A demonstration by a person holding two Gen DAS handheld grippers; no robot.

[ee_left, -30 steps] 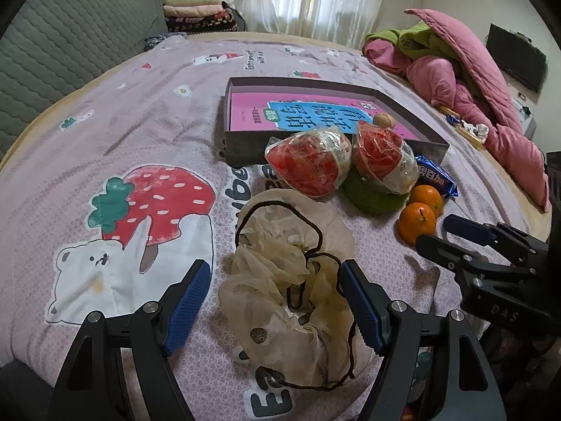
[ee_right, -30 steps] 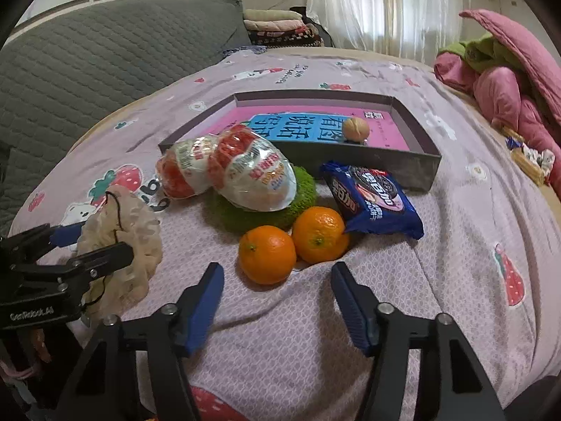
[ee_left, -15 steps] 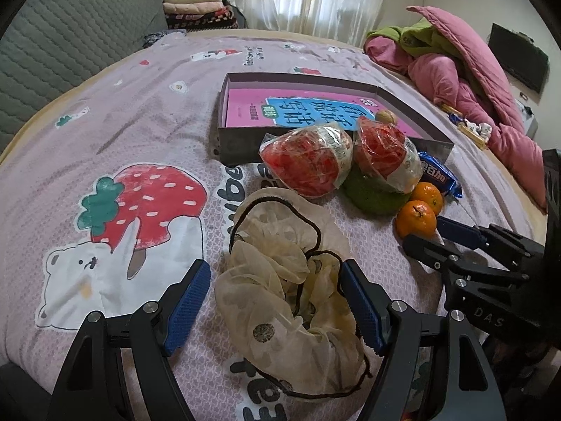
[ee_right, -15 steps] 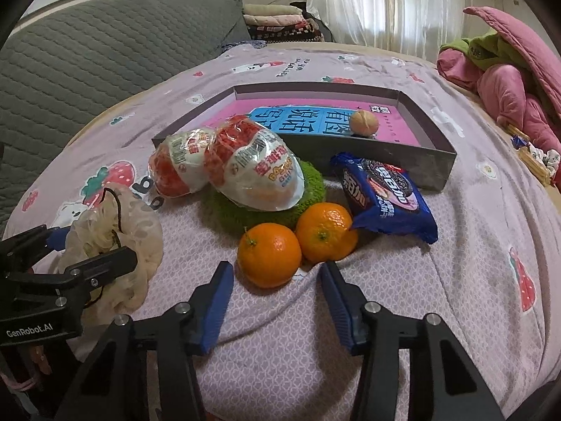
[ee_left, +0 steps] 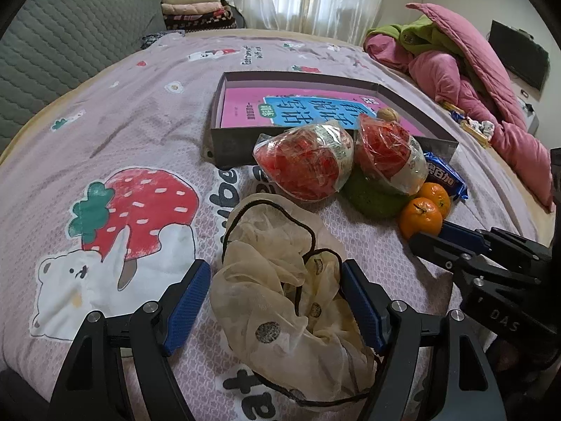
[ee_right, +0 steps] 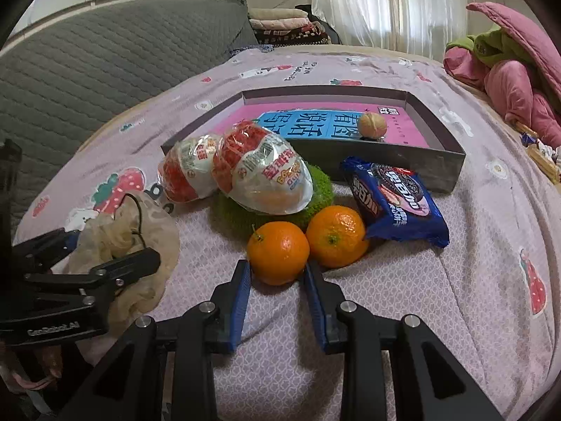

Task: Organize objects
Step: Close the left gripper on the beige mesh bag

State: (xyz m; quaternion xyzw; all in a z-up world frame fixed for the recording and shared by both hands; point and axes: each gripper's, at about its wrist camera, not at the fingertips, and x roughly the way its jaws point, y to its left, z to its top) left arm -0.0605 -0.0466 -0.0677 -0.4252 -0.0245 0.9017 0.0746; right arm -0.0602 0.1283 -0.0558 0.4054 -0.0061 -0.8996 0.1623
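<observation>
On the bed, my right gripper (ee_right: 277, 282) is open, its fingertips on either side of the near orange (ee_right: 278, 247), touching or nearly touching it. A second orange (ee_right: 336, 240) sits beside it. My left gripper (ee_left: 271, 282) is open around a beige mesh bag (ee_left: 280, 287) with a black drawstring. Two red-and-white egg-shaped packs (ee_right: 259, 172) rest on a green pad (ee_right: 315, 189). A blue cookie pack (ee_right: 392, 200) lies right of them. A shallow dark box (ee_right: 434, 172) behind holds a pink book and a walnut (ee_right: 373, 124).
The bedsheet (ee_left: 122, 133) is pink with strawberry and bear prints. A grey quilted headboard (ee_right: 87, 70) stands at the left. Pink and green bedding (ee_left: 455, 59) is piled at the far right. Small items (ee_right: 540, 154) lie near the right edge.
My right gripper has moved forward to the near orange and narrowed around it. My left gripper has stayed open around the mesh bag, shifting slightly.
</observation>
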